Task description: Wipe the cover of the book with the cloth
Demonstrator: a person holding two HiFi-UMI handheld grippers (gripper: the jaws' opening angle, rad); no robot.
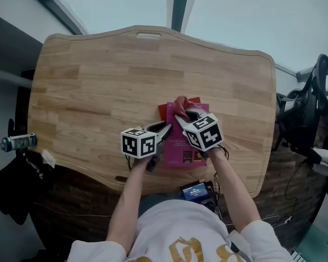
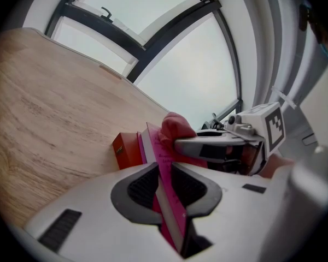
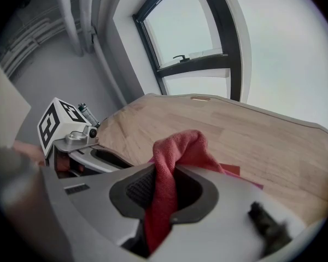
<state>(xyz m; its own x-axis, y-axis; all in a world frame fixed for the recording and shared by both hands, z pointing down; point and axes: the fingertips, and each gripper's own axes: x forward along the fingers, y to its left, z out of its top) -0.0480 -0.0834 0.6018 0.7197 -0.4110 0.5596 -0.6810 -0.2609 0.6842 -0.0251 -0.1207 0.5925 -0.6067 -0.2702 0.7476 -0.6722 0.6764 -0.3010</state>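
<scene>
Left hand-held gripper (image 2: 164, 192) pinches the book (image 2: 161, 160), clear only in its view.

Soft daylight from window (image 3: 197, 26) (fisheye edges dark, blurred).

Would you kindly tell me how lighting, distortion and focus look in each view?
Head view: soft, even daylight, the table edge bowed. Left gripper view: dark fisheye corners, the book soft up close. Right gripper view: dark corners, the cloth sharp, lower right smeared.
</scene>
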